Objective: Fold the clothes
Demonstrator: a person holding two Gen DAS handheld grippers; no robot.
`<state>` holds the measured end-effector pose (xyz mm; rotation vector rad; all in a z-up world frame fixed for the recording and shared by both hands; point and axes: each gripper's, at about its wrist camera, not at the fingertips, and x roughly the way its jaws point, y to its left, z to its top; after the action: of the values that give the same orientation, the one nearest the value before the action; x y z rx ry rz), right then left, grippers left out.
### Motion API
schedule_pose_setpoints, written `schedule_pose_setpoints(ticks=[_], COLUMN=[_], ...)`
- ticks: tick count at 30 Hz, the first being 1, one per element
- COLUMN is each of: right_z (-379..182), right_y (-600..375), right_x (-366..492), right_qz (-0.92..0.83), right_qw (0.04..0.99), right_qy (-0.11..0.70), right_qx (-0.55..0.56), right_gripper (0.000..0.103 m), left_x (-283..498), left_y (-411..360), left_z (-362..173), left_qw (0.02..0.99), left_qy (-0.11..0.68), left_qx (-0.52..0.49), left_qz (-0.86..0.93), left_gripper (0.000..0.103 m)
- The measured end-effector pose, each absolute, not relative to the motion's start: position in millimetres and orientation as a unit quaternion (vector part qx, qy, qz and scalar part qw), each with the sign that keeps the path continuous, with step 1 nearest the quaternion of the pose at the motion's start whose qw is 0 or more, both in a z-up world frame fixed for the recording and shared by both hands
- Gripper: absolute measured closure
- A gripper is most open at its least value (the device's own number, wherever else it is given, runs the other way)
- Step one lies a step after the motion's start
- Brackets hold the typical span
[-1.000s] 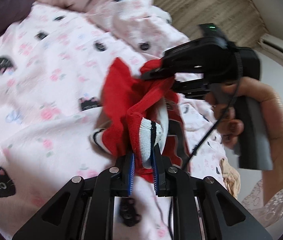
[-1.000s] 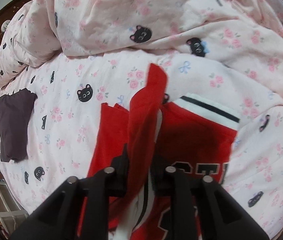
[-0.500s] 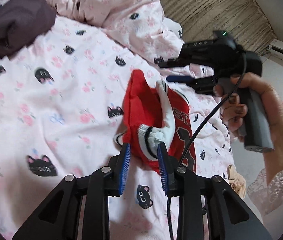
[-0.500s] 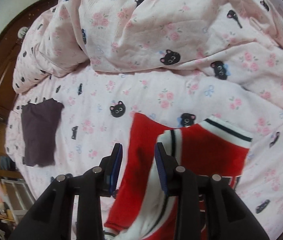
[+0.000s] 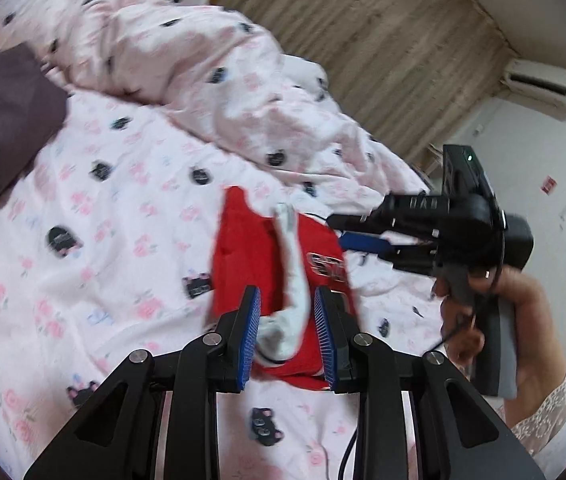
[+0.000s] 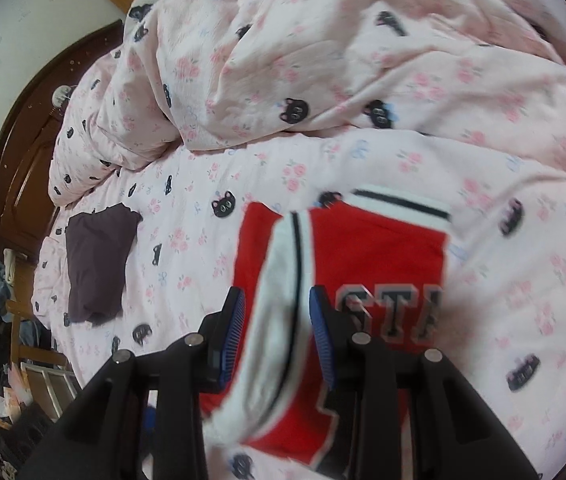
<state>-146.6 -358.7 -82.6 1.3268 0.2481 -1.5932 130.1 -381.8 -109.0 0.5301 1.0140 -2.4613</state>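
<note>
Pink cat-print bed point(image 6: 211, 184), red jersey point(image 6: 367, 248), dark folded garment point(image 6: 95, 264), bunched duvet point(image 6: 323, 60)

You are holding both grippers with jaws spread apart: left gripper point(image 5: 287, 330), and right gripper point(image 6: 277, 338) in your hand point(image 5: 479, 308).

Red sleeveless jersey point(image 6: 375, 256) with white-and-black striped trim and dark block lettering: laid flat on the bed, partly folded, one white-edged side turned over the front. Dark purple folded garment point(image 6: 97, 262): set well apart, leftward.
</note>
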Motion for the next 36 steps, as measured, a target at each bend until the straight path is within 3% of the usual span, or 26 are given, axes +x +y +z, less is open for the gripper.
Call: schedule_pose_setpoints(ticks=[11,13,15,36], right_z=[-95,-100,-105,-150], right_y=[-275,-262,-252,-243], right_x=[-101,-89,-75,-63], right_qz=[-0.684,-0.688,-0.692,-0.707], right_qw=[0.512,0.517,0.528,0.524], right_qy=[0.221,0.24,0.258,0.313], right_qx=[0.469,0.448,0.42,0.357], right_gripper=[0.068,0.058,0.054,0.055], left_x=[69,59,53,39], left_y=[-382,-387,-393,-430], left_z=[-100,-107,-116,-166], left_qw=[0.158,0.15,0.141,0.155], left_qy=[0.258,0.25,0.254,0.296], left_qx=[0.306,0.326,0.338,0.376], left_qz=[-0.902,-0.899,-0.895,-0.864], left_gripper=[0.078,0.078,0.078,0.078])
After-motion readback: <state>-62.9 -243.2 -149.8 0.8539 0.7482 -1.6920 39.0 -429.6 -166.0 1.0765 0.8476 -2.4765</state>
